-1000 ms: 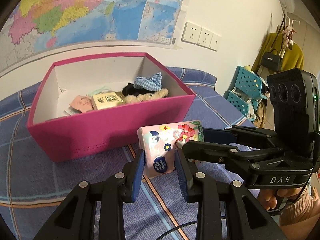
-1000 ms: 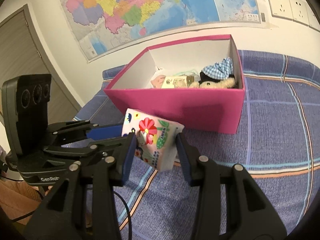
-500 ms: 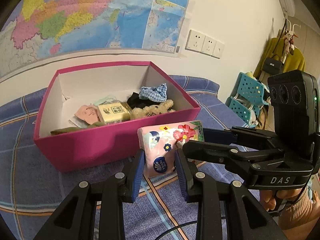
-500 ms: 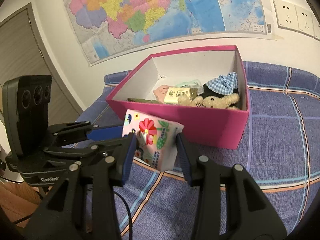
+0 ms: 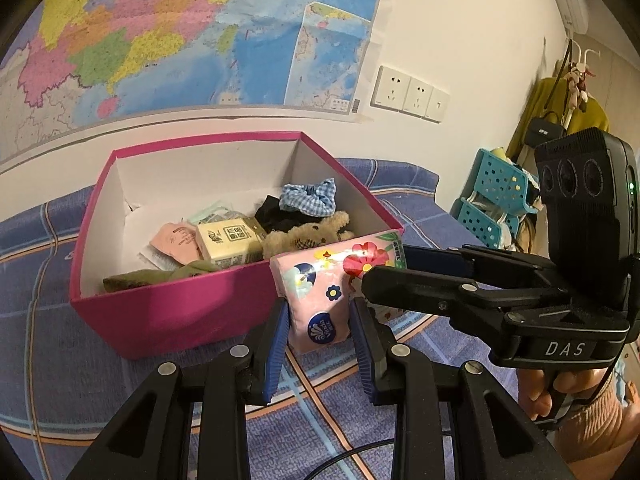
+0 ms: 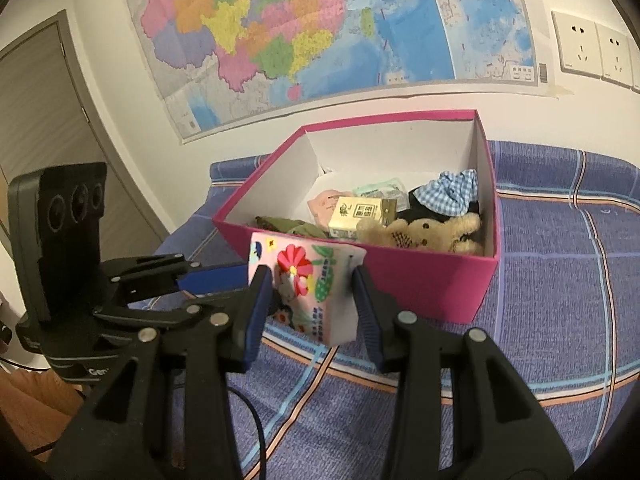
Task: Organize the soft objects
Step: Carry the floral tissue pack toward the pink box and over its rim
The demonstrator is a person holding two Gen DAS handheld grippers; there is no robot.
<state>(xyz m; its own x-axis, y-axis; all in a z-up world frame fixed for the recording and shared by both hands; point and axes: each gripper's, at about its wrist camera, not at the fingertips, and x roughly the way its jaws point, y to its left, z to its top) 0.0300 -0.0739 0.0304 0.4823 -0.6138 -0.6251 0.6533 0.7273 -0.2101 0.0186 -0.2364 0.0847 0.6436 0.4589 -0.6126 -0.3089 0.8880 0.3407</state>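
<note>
While both grippers clamp the same flowered tissue pack (image 5: 325, 288), it hangs clear of the blue plaid cloth (image 5: 60, 380), just in front of the near wall of the pink box (image 5: 180, 312) and about level with its rim. Compared with a second ago, the pack and both tools have risen: the box interior was then seen only shallowly over the front wall, whereas both wrist views now look well down into it. The left gripper (image 5: 319, 338) pinches the pack's lower end between its blue pads, and the right gripper (image 6: 313, 307) holds the other end across its width; neither grip has altered over that second. Already inside the box lie a plush bear (image 6: 430, 231), a blue checked scrunchie (image 5: 308, 198), a small beige carton (image 5: 226, 240), a pink sachet (image 5: 176, 240) and a green cloth (image 5: 160, 276). Judgement: the lift has gained clearance over the rim, so the carry forward and release into the box appears to be the step now in hand. Free floor remains at the box's left side.
</note>
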